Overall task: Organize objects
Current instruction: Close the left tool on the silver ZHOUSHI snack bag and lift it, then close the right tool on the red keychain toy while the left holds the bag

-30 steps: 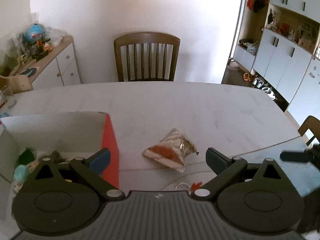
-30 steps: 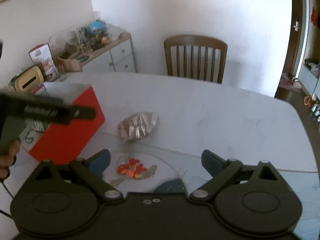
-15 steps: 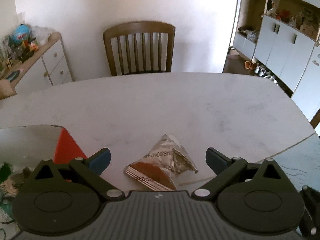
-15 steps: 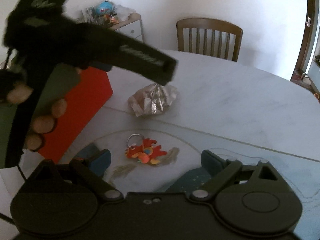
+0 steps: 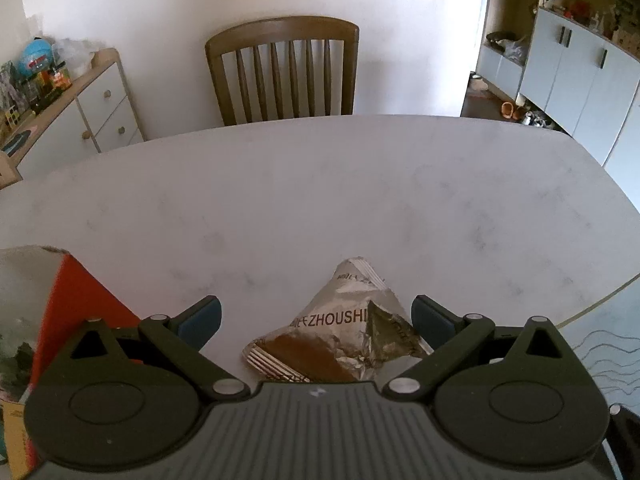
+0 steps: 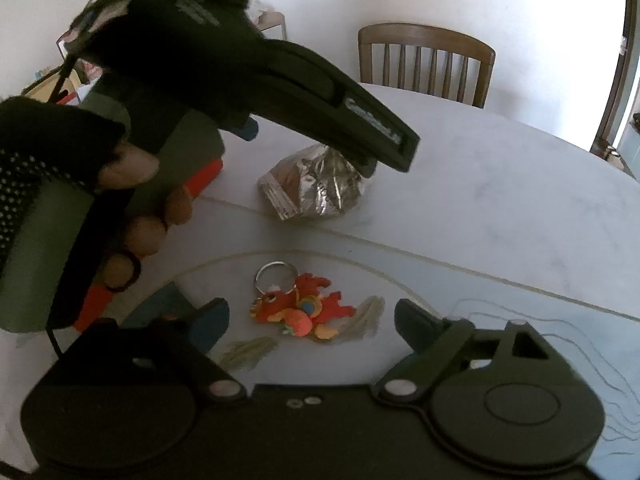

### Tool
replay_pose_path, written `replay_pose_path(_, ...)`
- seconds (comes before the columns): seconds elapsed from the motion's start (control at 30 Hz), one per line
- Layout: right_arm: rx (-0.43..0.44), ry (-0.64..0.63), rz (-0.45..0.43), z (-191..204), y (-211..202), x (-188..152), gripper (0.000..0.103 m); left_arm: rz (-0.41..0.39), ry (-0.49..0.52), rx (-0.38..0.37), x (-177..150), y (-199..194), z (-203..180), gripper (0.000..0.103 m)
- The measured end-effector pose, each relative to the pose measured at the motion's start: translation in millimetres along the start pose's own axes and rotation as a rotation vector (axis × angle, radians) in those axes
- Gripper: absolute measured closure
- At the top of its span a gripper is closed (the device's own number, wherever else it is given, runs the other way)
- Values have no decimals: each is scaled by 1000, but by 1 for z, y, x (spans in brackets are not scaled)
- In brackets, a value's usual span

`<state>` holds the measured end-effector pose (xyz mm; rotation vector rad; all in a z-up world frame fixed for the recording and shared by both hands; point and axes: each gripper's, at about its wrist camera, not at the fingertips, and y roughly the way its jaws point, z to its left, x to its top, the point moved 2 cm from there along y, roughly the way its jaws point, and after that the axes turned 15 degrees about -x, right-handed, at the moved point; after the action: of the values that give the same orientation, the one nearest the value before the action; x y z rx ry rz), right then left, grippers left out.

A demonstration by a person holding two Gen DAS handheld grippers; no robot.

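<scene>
Your left gripper (image 5: 316, 320) is spread around the foil packet (image 5: 340, 340), not pinching; the red box (image 5: 76, 312) crowds its left. Your right gripper (image 6: 312, 316), just closing somewhat, still gapes around the red keychain (image 6: 300, 310). The far table (image 5: 320, 184) lies bare.

Free room: the worktop (image 5: 320, 200) beyond your foil packet (image 5: 340, 340) lies bare up to the chair (image 5: 282, 68). Obstacles: red box (image 5: 80, 312) close on your left; keychain (image 6: 300, 312) near the packet, on the right gripper's side.
</scene>
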<state>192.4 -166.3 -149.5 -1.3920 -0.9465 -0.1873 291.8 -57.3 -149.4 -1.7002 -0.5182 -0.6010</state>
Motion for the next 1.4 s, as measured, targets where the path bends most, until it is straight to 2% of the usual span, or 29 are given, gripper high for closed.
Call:
replay_pose_path(0.2,1,-18,-6,6,1,-3,23,-16,-25,-22,-3,4,5,1)
replay_pose_path(0.47,-18,-43,-24,11,8,-5,26,-1,-31,-55,-9,13,10,1)
replay_pose_path(0.6,-31,-46,-33,12,10,-5,32,3,-21,-58,-12,14,8,8)
replay_pose_path(0.77,-43,-51,-40,13,10,-6,42,1,-23,-46,-12,13,8,12)
replay_pose_path(1.03,-55,-40,-26,12,7,-8,43,5,-27,-19,-15,10,9,17)
replay_pose_path(1.4,-67,40,-5,-12,-9,-15,44,27,-60,1,-22,-8,10,23)
